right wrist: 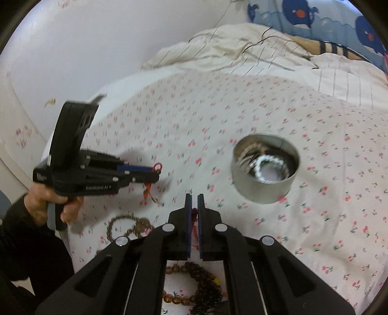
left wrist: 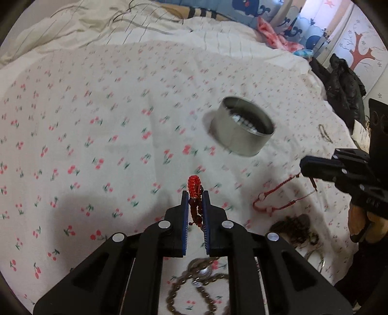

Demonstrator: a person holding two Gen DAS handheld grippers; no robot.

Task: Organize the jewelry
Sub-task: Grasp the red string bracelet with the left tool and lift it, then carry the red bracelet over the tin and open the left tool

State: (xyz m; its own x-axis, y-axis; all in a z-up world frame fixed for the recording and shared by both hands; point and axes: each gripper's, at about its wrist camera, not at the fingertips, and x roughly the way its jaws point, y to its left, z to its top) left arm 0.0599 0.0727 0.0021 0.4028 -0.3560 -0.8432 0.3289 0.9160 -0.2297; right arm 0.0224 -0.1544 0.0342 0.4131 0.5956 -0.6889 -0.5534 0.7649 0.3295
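Observation:
My left gripper is shut on a red braided bracelet and holds it above the bed, short of the round metal tin. The tin holds a white bead bracelet and other pieces. My right gripper is shut on a thin red cord bracelet; in the left wrist view the cord hangs from it down to the sheet. Brown bead strings lie under my left gripper, and dark and amber bead bracelets lie under my right one.
The bed is covered by a white cherry-print sheet. A crumpled quilt lies at the far side. Black clothing hangs off the right edge. A dark bead pile lies near the right gripper.

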